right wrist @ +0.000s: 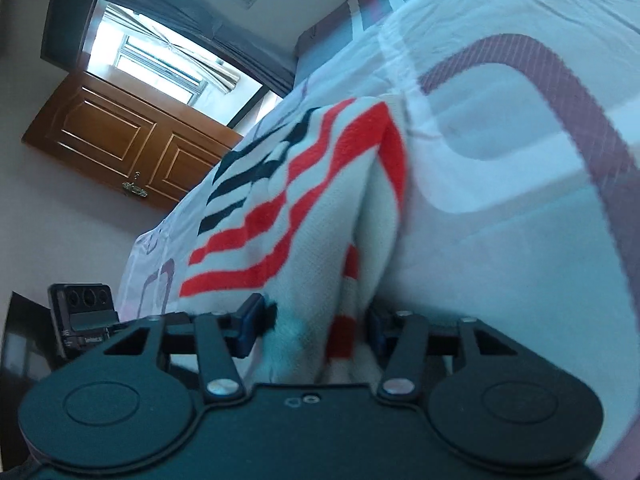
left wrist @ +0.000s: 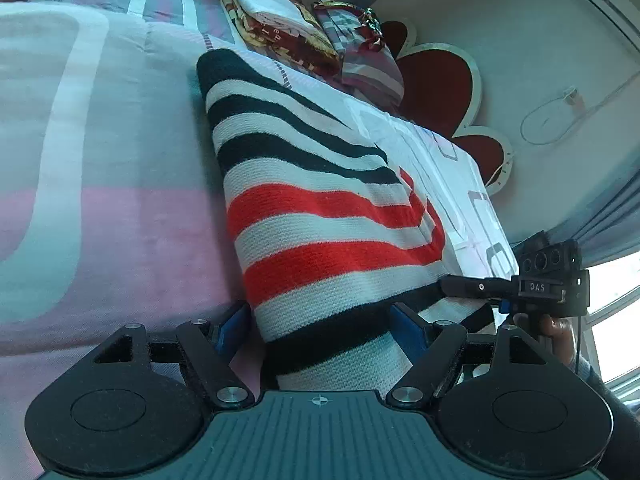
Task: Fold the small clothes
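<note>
Striped sweater [left wrist: 320,216] between both tools' jaws

Place: a home bedroom.
Bed: a patterned bedsheet [left wrist: 100,168] covers the mattress.
Far edge of the bed: folded blankets [left wrist: 280,28] stacked by a red flower-shaped headboard [left wrist: 436,88].
Walls: a curtained window [right wrist: 160,56] and a wooden door [right wrist: 116,136].

Layout: the garment [left wrist: 320,216] lies on the bed [left wrist: 112,152], its near edge running between the fingers of the left tool [left wrist: 320,330]. The right tool [left wrist: 480,286] sits at the garment's right edge. Behind the garment, folded bedding [left wrist: 280,20] is stacked against the headboard [left wrist: 436,84].
</note>
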`<state>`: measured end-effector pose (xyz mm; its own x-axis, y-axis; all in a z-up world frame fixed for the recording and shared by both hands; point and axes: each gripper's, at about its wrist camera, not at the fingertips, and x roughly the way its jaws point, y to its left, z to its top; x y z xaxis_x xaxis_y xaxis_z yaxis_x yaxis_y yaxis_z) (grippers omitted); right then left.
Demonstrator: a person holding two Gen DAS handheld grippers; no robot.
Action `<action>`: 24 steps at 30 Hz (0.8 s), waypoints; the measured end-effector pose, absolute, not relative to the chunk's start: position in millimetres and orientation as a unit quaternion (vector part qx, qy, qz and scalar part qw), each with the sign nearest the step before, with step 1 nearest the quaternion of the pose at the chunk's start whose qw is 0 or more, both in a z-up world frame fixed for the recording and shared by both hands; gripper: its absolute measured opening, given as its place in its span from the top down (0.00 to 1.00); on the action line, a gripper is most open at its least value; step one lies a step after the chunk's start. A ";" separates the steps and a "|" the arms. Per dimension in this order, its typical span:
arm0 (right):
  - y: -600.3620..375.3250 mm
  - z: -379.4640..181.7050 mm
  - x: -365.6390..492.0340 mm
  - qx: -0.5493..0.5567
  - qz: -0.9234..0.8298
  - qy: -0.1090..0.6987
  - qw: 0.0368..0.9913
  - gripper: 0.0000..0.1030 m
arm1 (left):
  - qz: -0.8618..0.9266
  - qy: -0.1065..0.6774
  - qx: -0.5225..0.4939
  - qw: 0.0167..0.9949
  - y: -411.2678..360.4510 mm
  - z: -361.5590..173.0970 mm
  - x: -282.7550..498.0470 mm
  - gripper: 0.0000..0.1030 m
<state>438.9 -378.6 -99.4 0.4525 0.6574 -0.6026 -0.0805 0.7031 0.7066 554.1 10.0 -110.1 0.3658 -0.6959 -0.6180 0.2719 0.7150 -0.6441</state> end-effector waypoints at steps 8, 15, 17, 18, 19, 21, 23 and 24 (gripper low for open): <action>-358.0 -100.3 443.0 0.279 0.224 0.460 0.812 0.58 | -0.292 0.460 -0.215 0.811 -9.4 -109.2 563.0 0.26; -355.1 -96.9 433.9 0.266 0.221 0.439 0.829 0.64 | -0.280 0.442 -0.185 0.832 -16.8 -99.7 556.4 0.48; -356.5 -93.4 431.0 0.266 0.221 0.434 0.832 0.65 | -0.281 0.438 -0.181 0.834 -15.3 -94.7 554.8 0.51; -353.8 -90.4 429.7 0.264 0.223 0.430 0.834 0.66 | -0.282 0.438 -0.177 0.835 -15.6 -91.4 553.8 0.51; -350.9 -86.2 428.5 0.262 0.225 0.426 0.836 0.66 | -0.283 0.437 -0.174 0.836 -15.5 -89.7 553.3 0.52; -348.1 -78.1 425.2 0.257 0.228 0.418 0.841 0.67 | -0.284 0.435 -0.171 0.837 -14.9 -83.8 550.9 0.52; -344.3 -70.0 421.2 0.253 0.230 0.412 0.844 0.67 | -0.286 0.433 -0.169 0.838 -14.5 -77.9 547.6 0.52; -341.8 -66.9 420.2 0.253 0.230 0.411 0.845 0.67 | -0.288 0.432 -0.167 0.838 -14.2 -74.7 545.7 0.52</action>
<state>420.2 -341.8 -66.9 0.5566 0.5972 -0.5775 -0.1820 0.7659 0.6166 545.7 -14.2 -74.7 0.4610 -0.6267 -0.6283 0.3379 0.7787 -0.5287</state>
